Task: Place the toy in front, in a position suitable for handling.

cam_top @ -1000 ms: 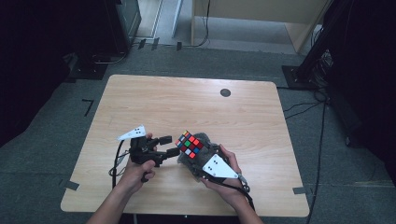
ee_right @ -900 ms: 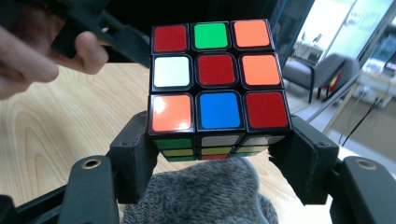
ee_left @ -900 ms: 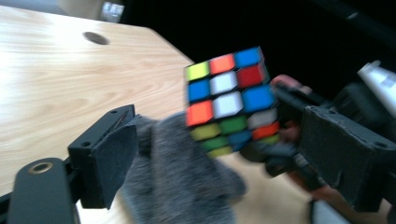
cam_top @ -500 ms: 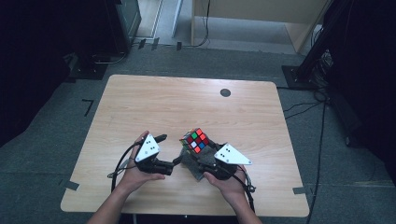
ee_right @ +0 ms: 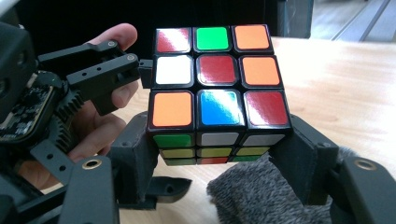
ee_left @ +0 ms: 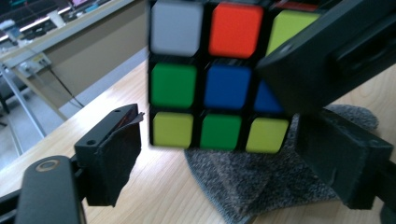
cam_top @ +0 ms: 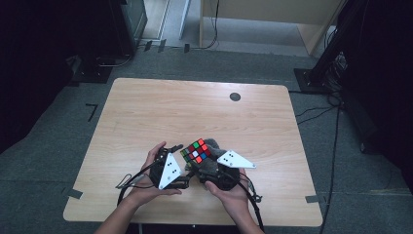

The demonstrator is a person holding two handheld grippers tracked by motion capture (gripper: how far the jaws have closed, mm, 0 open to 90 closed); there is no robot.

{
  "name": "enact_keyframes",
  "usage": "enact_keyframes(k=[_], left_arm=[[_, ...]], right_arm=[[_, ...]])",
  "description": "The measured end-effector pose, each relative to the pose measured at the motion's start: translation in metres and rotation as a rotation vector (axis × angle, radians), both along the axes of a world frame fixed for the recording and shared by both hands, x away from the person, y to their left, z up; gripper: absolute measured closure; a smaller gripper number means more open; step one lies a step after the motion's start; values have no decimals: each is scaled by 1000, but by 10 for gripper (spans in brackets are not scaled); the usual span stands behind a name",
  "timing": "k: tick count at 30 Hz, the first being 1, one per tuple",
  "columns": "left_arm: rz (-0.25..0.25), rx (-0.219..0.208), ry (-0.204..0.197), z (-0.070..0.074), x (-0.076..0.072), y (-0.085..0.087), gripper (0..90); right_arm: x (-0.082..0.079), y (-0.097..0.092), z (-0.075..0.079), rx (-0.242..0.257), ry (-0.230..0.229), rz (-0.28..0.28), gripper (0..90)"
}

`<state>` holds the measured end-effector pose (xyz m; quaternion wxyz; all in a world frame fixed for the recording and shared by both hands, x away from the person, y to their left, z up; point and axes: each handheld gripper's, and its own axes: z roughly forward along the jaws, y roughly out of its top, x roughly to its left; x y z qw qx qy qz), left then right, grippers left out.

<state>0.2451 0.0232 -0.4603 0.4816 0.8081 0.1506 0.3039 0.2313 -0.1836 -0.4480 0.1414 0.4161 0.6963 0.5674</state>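
A scrambled colour cube [cam_top: 196, 150] is held just above a grey cloth [cam_top: 211, 144] near the table's front edge. My right gripper [cam_top: 203, 165] is shut on the cube [ee_right: 217, 81], its pads [ee_right: 140, 154] pressing the bottom layer from both sides. From the left, my left gripper [cam_top: 188, 168] faces the cube [ee_left: 219, 84]. Its jaws have just been closing. They bracket the cube's lower row, and a thin gap shows at the left pad [ee_left: 116, 158]. The right gripper's black jaw [ee_left: 322, 56] covers the cube's right side there.
The wooden table [cam_top: 160, 112] carries a small black disc [cam_top: 235, 96] at the back right. Cables [cam_top: 129, 181] trail from both grippers toward the front edge. The grey cloth [ee_right: 247, 191] lies under the cube. Dark floor and equipment stands surround the table.
My left gripper has moved right and toward the front edge, closing in on the cube, and its grey plate has tipped. The right gripper's plate has swung up and right.
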Motion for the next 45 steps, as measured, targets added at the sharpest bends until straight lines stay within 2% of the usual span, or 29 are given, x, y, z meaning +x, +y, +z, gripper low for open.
enact_keyframes(k=[1, 2, 4, 5, 6, 7, 10, 12, 13, 16, 18, 20, 22, 23, 25, 26, 27, 28, 29, 30, 31, 34, 36, 38, 39, 41, 44, 45], left_arm=[[-2, 3, -10, -1, -1, -1, 174], [-2, -3, -26, -2, -2, -1, 237], [4, -23, -28, -2, -1, 1, 258], [7, -34, -32, -3, -1, 2, 317], [1, -33, -31, -3, 0, 4, 317], [-1, -34, -31, -4, 0, 4, 335], [-5, -34, -20, -4, 1, 5, 340], [-4, -41, 12, -4, 4, 7, 343], [4, -47, 28, -3, 6, 9, 343], [26, -76, 80, -1, 15, 19, 344], [60, -97, 110, 0, 21, 27, 344], [90, -118, 135, 0, 26, 34, 345], [111, -135, 158, 1, 30, 40, 344], [118, -148, 169, 1, 31, 42, 345], [124, -161, 190, 1, 34, 45, 345], [124, -169, 199, 1, 34, 46, 345], [119, -173, 208, 1, 35, 46, 345], [115, -175, 211, 1, 35, 46, 345], [111, -176, 212, 1, 34, 46, 345], [106, -176, 212, 1, 34, 46, 344], [100, -181, 216, 2, 34, 45, 344], [82, -199, 226, 3, 33, 46, 345], [72, -206, 231, 4, 32, 47, 345], [62, -205, 234, 4, 32, 48, 345], [57, -206, 237, 4, 32, 48, 345], [49, -212, 245, 4, 33, 48, 345], [38, -206, 249, 4, 33, 47, 345], [33, -201, 254, 3, 33, 47, 345]], right_arm=[[0, 1, 0, 7, 14, 5, 343], [1, 2, -1, 21, 34, 13, 343], [1, 2, -1, 22, 42, 14, 343], [1, 3, -3, 27, 57, 13, 342], [1, 3, -3, 27, 57, 13, 342], [4, 1, -4, 55, 91, 20, 342], [6, 0, -5, 67, 108, 30, 340], [7, 0, -5, 73, 119, 34, 319], [8, -2, -4, 82, 118, 44, 281], [9, -9, 0, 97, 94, 39, 243], [10, -16, 1, 79, 61, 9, 244], [13, -22, -1, 65, 55, -22, 263], [16, -24, -7, 19, 52, -50, 293], [18, -23, -12, -31, 46, -64, 295], [19, -18, -22, -181, 25, -98, 319], [22, -14, -31, -237, 50, -83, 336], [22, -14, -31, -237, 50, -83, 336], [23, -12, -36, -261, 66, -74, 340], [25, -10, -41, -288, 83, -66, 348], [28, -7, -51, -341, 107, -40, 357], [28, -7, -51, -341, 107, -40, 357], [30, -3, -64, -402, 142, -32, 374], [31, -4, -69, -405, 120, -38, 398], [31, -6, -72, -398, 119, -40, 432], [32, -7, -73, -388, 130, -41, 465], [32, -9, -73, -390, 124, -43, 546], [30, -14, -71, -422, 89, -26, 734], [30, -14, -71, -422, 89, -26, 734]])
